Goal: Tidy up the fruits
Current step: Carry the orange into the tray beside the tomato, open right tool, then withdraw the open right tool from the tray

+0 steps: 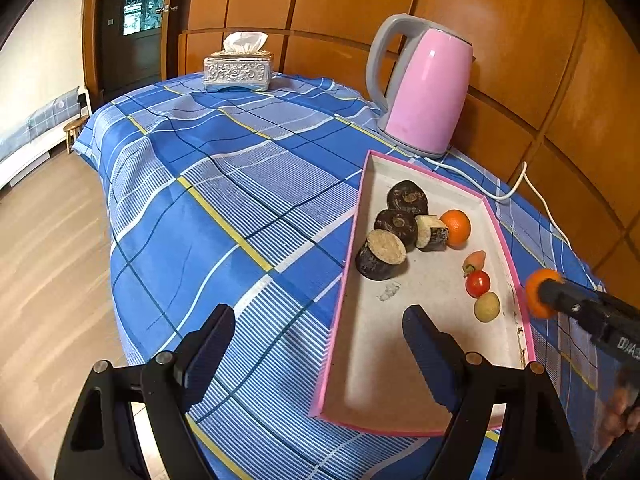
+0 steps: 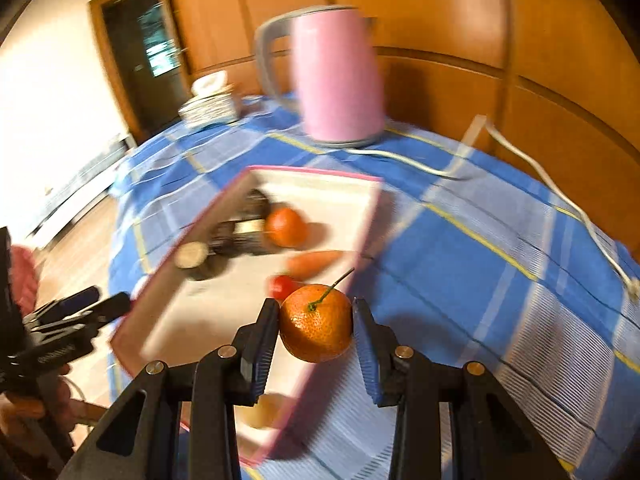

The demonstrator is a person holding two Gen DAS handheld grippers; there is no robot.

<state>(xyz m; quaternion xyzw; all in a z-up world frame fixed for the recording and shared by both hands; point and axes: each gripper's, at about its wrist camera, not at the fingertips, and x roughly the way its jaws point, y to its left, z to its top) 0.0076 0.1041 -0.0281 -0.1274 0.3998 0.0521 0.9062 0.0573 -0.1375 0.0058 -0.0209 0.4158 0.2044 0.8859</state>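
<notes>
Between my right gripper's pads sits a stemmed orange, clamped on both sides and held above the pink tray's right rim. My left gripper hangs wide open, holding nothing, over the tray's near left edge. Inside the tray lie dark cut chunks, another orange, a tomato and a pale fruit. A pink kettle and its cord stand behind. Only the left view shows the tissue box sharply; the right view is blurred.
</notes>
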